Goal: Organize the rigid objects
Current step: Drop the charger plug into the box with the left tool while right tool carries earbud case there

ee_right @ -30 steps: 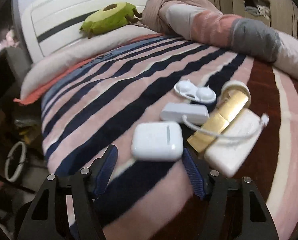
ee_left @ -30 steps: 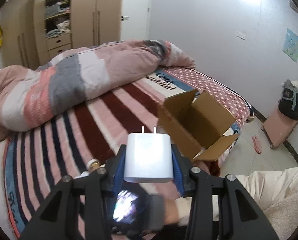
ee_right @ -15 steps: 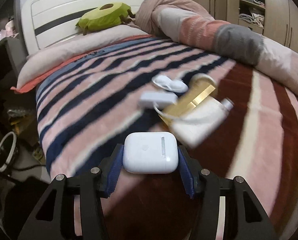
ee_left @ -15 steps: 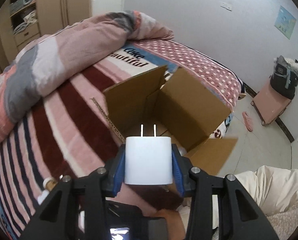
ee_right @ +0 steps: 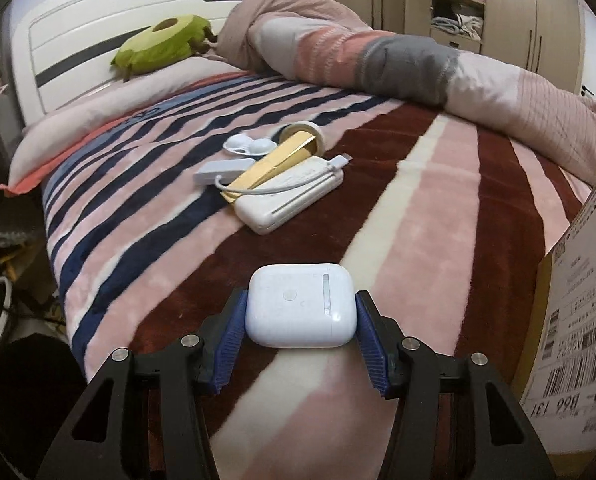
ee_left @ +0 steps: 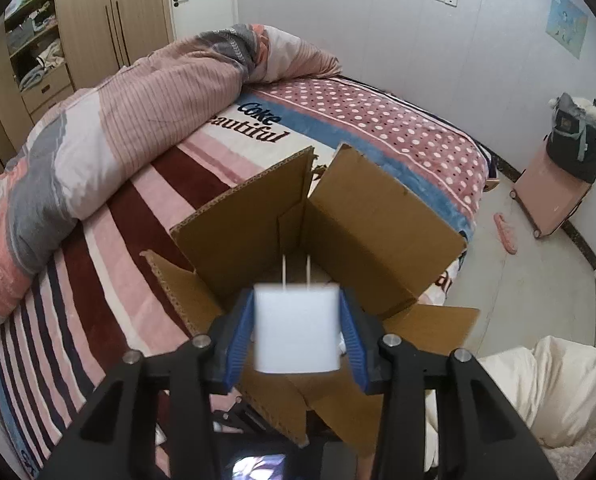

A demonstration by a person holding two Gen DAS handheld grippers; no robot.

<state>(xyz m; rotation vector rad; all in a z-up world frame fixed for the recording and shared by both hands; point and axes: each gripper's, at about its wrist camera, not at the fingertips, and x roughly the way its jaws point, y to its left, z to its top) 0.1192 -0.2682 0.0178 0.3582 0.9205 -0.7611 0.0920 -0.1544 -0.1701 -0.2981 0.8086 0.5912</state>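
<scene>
My left gripper [ee_left: 296,330] is shut on a white plug charger [ee_left: 296,328], prongs forward, held over the open cardboard box [ee_left: 361,216] on the striped bed. My right gripper [ee_right: 299,314] is shut on a white earbud case [ee_right: 301,310] and holds it above the blanket. The box's labelled side [ee_right: 577,304] shows at the right edge of the right wrist view. Further off on the blanket lie a white power bank with cable [ee_right: 290,196], a gold bar-shaped item [ee_right: 276,162], a white adapter [ee_right: 224,170] and a white lens case [ee_right: 250,146].
A rolled quilt [ee_right: 397,60] lies across the bed's far side. A green avocado plush [ee_right: 158,46] sits by the headboard. Wardrobes [ee_left: 98,20] stand behind. A pink suitcase [ee_left: 549,200] with a bag stands on the floor. My leg in white trousers [ee_left: 537,392] is at lower right.
My left gripper carried the charger forward until it hangs over the box opening. My right gripper closed on the earbud case, lifted it and drew back and right towards the box.
</scene>
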